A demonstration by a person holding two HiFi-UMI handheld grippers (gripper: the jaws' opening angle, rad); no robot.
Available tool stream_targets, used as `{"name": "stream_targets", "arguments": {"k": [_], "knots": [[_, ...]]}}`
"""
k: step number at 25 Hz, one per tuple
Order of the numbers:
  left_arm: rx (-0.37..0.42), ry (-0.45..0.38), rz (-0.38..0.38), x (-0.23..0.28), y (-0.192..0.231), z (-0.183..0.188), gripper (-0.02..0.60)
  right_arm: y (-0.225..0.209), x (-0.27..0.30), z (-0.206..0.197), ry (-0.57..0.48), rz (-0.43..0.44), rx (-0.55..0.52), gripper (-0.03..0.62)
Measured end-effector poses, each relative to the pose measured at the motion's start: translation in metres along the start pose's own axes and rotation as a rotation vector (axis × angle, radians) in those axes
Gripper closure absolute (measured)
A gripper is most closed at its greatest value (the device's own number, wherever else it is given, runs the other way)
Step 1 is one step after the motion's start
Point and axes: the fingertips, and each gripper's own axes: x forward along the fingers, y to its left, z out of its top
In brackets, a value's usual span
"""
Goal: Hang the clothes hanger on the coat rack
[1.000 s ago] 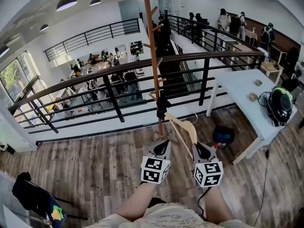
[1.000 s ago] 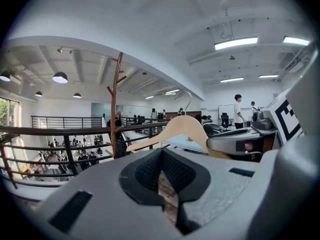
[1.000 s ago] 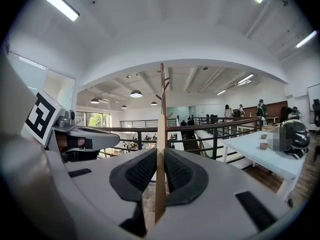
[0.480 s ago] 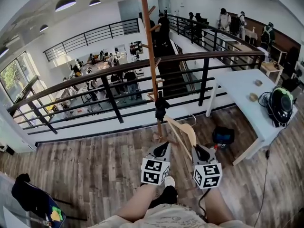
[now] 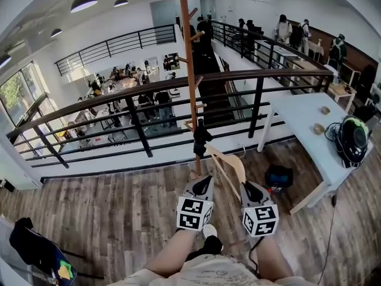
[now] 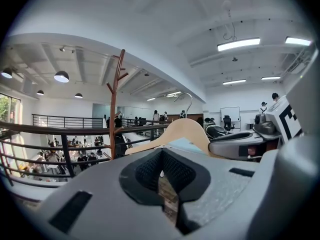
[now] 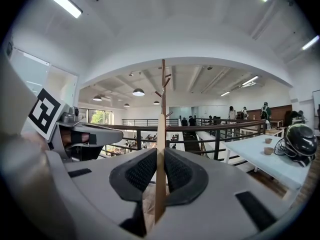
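Head view. The right gripper [image 5: 247, 186] gripped a wooden clothes hanger [image 5: 229, 162], which rose from its jaws toward 11 o'clock, its hook end near the pole of the wooden coat rack [image 5: 189, 70] but not on a peg. The coat rack stood at 12 o'clock from both grippers, against the black railing [image 5: 149, 88]; a dark item [image 5: 201, 137] hung low on it. The left gripper [image 5: 204, 180] was just beside the right, at its 9 o'clock. A white worktop [image 5: 303, 118] carrying a helmet [image 5: 352, 139] lay at 2 o'clock.

Right gripper view. The jaws of the right gripper [image 7: 160, 169] were clamped narrowly on the hanger's flat edge [image 7: 160, 149].

Left gripper view. The jaws of the left gripper [image 6: 161, 159] were together, with nothing between them.
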Motion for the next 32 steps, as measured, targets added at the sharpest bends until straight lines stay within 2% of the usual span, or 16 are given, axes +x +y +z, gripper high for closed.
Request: {"name": "stream_targets", "arguments": {"k": [9, 22, 32], "knots": [[0.001, -0.009, 0.021, 0.041, 0.026, 0.006, 0.584, -0.02, 0.046, 0.005, -0.001, 0.026, -0.017, 0.549], [-0.017, 0.001, 0.057, 0.119, 0.071, 0.012, 0.584, -0.055, 0.118, 0.015, -0.01, 0.145, 0.004, 0.549], [-0.026, -0.027, 0.073, 0.163, 0.108, 0.047, 0.584, -0.055, 0.17, 0.043, -0.04, 0.33, -0.059, 0.549]]}}
